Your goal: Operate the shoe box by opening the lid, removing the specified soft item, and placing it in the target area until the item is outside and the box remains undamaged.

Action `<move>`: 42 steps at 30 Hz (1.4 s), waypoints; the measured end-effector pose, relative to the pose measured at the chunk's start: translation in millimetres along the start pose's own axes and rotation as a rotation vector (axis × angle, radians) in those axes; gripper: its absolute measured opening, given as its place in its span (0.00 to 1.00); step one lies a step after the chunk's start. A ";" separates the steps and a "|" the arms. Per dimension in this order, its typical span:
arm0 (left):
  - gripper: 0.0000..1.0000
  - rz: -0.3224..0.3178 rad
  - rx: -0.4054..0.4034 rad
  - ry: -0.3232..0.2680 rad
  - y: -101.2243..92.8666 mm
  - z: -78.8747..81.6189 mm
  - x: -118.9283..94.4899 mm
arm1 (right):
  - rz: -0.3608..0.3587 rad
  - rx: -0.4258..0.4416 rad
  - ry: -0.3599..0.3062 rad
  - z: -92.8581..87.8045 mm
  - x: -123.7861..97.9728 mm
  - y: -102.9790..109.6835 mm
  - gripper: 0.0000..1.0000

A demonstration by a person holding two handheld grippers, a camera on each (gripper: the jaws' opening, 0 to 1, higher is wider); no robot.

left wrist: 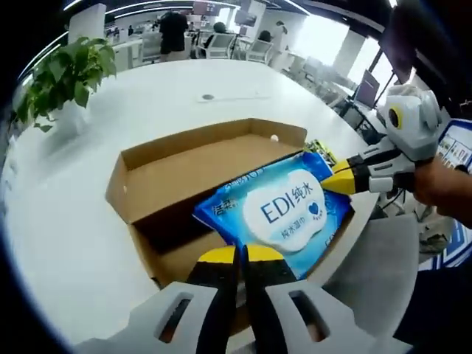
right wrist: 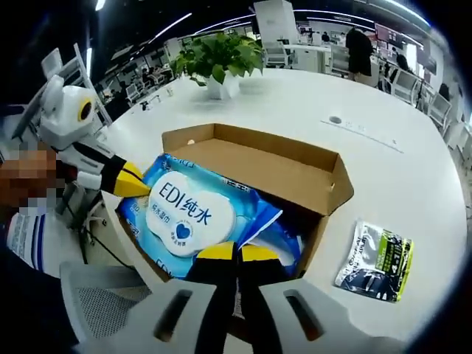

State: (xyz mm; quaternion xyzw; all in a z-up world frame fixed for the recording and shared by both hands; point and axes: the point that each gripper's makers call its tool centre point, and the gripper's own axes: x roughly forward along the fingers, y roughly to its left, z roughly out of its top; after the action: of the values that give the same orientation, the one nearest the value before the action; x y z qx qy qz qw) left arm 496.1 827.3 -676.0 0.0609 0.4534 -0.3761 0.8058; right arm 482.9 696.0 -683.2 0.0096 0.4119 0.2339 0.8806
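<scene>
An open brown cardboard shoe box (left wrist: 184, 158) (right wrist: 295, 173) lies on a white table, its lid flap folded back. A blue and white pack of wet wipes (left wrist: 284, 206) (right wrist: 188, 214) is tilted over the box's near side. My left gripper (left wrist: 240, 256) (right wrist: 133, 181) is shut on one edge of the pack. My right gripper (right wrist: 237, 253) (left wrist: 335, 179) pinches the opposite edge, also shut. More blue wrapping (right wrist: 287, 243) shows inside the box under the pack.
A small green and black packet (right wrist: 376, 262) (left wrist: 322, 150) lies on the table beside the box. A potted plant (left wrist: 63, 77) (right wrist: 221, 55) stands further off. Grey mesh chairs (left wrist: 369, 273) (right wrist: 110, 295) sit at the table edge. People and desks are far behind.
</scene>
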 end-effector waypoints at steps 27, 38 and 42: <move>0.00 -0.053 0.063 -0.016 -44.0 27.4 5.9 | -0.056 0.026 -0.048 0.1 -43.0 -31.4 0.00; 0.00 -0.091 0.109 -0.003 -75.9 44.9 24.9 | -0.097 0.052 -0.060 -8.3 -66.1 -63.9 0.00; 0.00 -0.114 0.135 0.007 -93.9 50.0 37.0 | -0.119 0.072 -0.063 -16.2 -77.4 -81.3 0.00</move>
State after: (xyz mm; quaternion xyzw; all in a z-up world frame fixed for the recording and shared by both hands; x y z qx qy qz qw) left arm 479.6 718.3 -652.9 0.0905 0.4323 -0.4509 0.7756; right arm 461.2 588.3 -655.2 0.0243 0.3920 0.1656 0.9046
